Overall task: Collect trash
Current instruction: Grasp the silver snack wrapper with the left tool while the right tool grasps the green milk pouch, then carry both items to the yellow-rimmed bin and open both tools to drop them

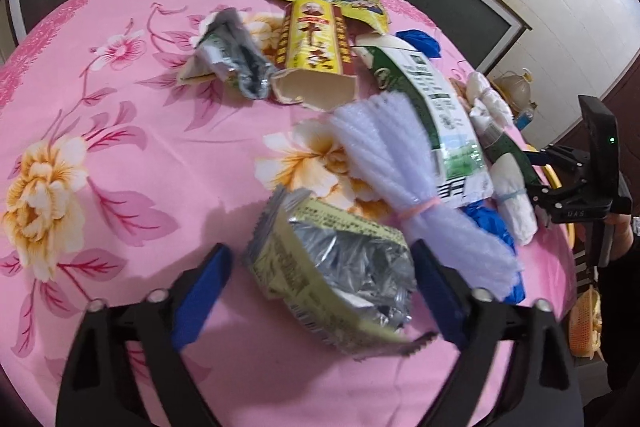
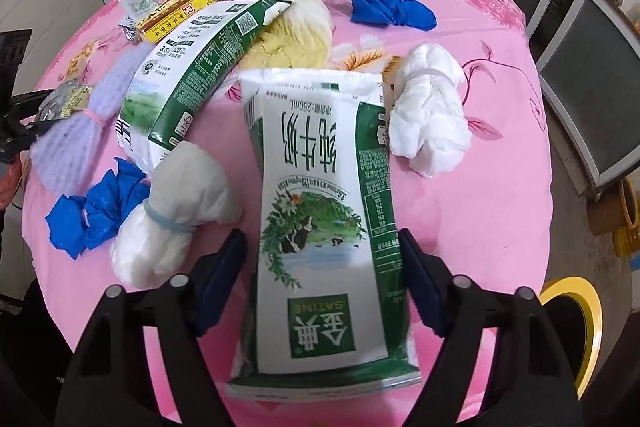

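Glossy milk carton [image 2: 320, 227], crinkled foil-lined wrapper [image 1: 340, 279], printed cloth tablecloth [image 1: 120, 107].

Milk carton [image 2: 320, 227] partly behind jaws

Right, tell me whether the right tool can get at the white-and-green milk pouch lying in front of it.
Probably yes: the white-and-green milk pouch already lies between the right tool's blue pads, nothing on top of it. A gap shows at the left pad; the right pad looks near its edge.

Both grippers point steeply down at the table. The left gripper [image 1: 320, 291] has its blue-padded jaws spread, the right pad [image 1: 438, 301] close against what lies between them, the left pad apart. The right gripper [image 2: 320, 281] stands likewise, jaws parted, neither pad [image 2: 220, 277] clearly pressing.
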Tool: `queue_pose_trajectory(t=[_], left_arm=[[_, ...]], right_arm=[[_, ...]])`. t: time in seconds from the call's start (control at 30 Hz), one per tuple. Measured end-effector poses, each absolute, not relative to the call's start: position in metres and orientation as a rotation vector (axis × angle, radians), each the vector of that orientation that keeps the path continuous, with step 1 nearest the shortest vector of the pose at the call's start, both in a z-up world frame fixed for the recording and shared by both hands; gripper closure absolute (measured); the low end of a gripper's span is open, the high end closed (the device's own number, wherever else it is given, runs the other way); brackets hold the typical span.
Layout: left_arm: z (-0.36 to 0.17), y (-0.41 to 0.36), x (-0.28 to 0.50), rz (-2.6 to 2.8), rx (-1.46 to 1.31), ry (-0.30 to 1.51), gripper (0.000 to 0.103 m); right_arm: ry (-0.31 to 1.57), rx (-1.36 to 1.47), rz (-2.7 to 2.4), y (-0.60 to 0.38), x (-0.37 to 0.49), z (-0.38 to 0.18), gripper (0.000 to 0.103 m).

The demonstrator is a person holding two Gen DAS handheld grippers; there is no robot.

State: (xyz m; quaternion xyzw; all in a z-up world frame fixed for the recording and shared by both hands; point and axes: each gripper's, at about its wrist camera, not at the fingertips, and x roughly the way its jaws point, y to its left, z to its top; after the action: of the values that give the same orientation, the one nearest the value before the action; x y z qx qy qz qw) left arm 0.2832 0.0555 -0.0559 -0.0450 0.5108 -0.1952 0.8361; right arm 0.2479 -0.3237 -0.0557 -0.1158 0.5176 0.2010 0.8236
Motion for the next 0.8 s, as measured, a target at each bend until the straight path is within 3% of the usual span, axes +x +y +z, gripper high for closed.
queue_pose_trajectory(t=[0.1, 0.2, 0.27, 0.8], left_arm=[[-0.053, 0.067, 0.281, -0.405, -0.136, 1.081, 0.041], [-0.051, 0.077, 0.278, -0.384, -0.16, 1.076, 0.071], [-0.051, 0.081, 0.276, -0.377, -0.176, 1.081, 0.078], [0.022, 0.08, 0.239, -0.396, -0.136, 0.884, 0.081]], right_arm=[[1.107, -0.204, 0.433, -0.327, 0.248, -0.054, 0.038], [1.093, -0.183, 0.429, -0.327, 0.244, -0.05, 0.039], [1.092, -0.16, 0.43, -0.326, 0.242, -0.047, 0.039], [0.964, -0.019, 0.445, -0.358, 0.183, 0.011, 0.04]])
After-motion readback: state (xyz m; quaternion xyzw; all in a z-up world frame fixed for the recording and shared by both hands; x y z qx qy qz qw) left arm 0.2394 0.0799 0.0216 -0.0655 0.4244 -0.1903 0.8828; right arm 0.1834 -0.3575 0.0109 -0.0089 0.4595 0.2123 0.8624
